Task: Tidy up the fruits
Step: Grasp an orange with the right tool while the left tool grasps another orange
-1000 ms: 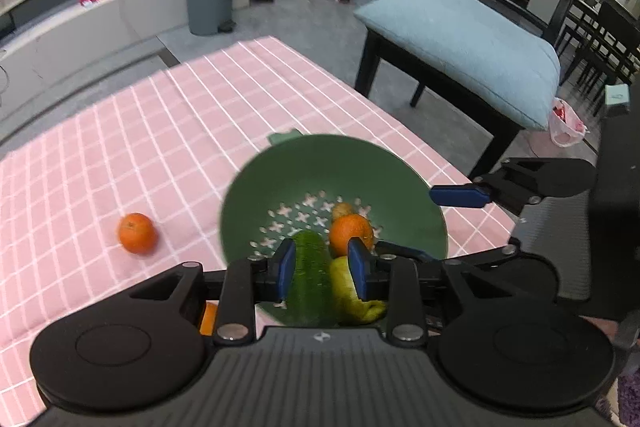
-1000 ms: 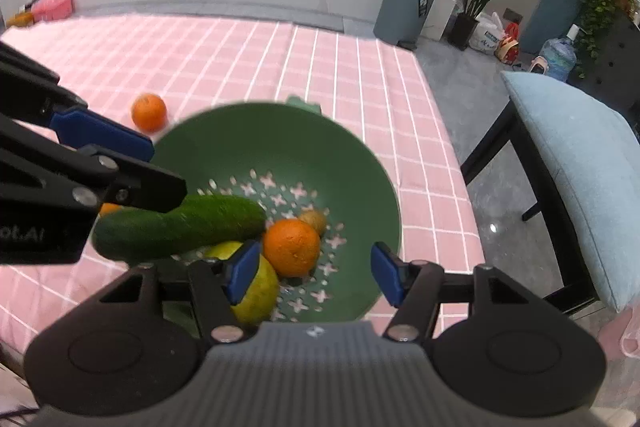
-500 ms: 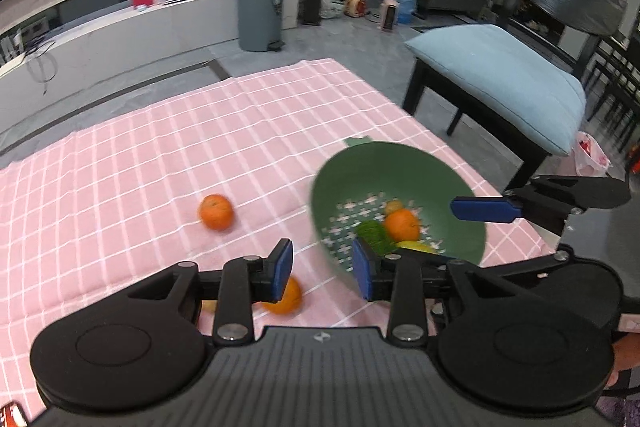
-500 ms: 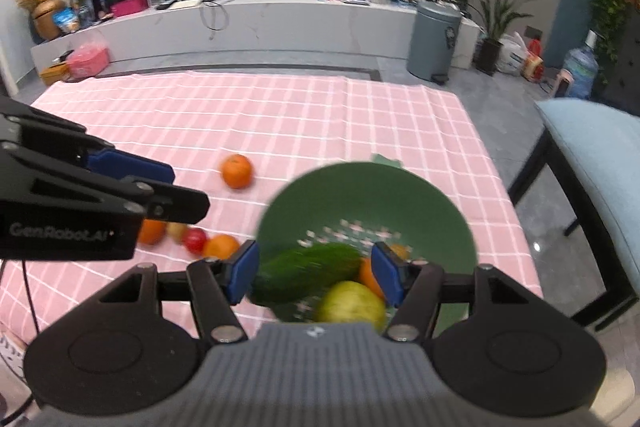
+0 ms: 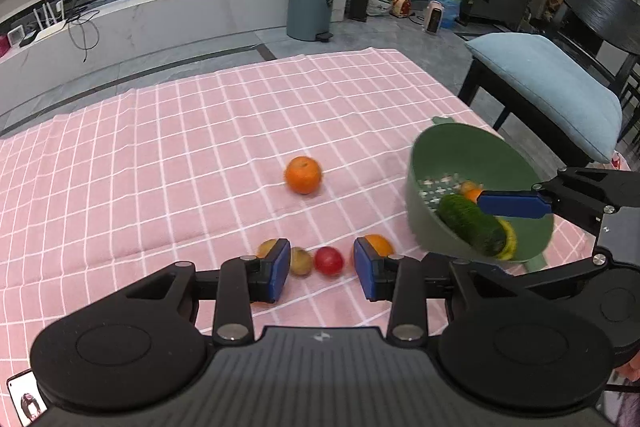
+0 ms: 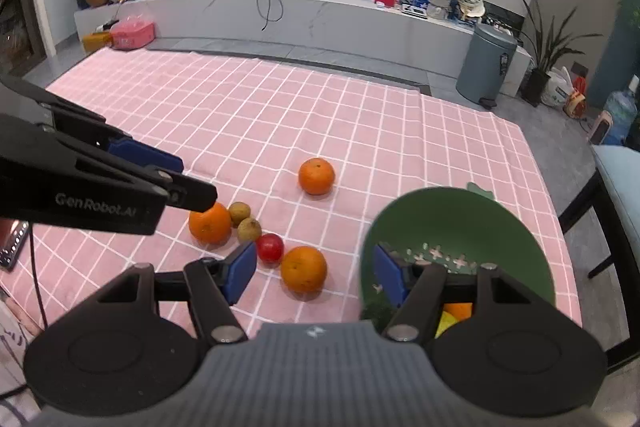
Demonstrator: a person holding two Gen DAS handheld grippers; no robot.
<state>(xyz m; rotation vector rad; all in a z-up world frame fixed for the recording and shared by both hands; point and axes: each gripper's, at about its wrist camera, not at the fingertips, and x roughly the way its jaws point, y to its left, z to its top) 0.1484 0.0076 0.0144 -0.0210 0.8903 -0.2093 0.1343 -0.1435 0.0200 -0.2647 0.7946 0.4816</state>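
Observation:
A green colander bowl (image 5: 452, 155) (image 6: 480, 219) sits at the right edge of the pink checked table and holds a cucumber (image 5: 470, 225), an orange and a yellow fruit. On the cloth lie a lone orange (image 5: 303, 175) (image 6: 316, 175) and a cluster: an orange (image 6: 303, 269), a red fruit (image 5: 329, 261) (image 6: 270, 247), two small brown fruits (image 6: 249, 229) and another orange (image 6: 210, 223). My left gripper (image 5: 322, 269) is open and empty just above the cluster. My right gripper (image 6: 314, 269) is open and empty, beside the bowl's left rim.
A chair with a blue cushion (image 5: 548, 87) stands right of the table. A grey bin (image 5: 311, 9) and a low white cabinet (image 6: 280, 15) are on the far side of the room. The table's right edge runs close behind the bowl.
Both grippers have pulled back and swung left, away from the bowl. The left gripper has let go of the cucumber, which now lies in the bowl. The cluster of loose fruit has come into view.

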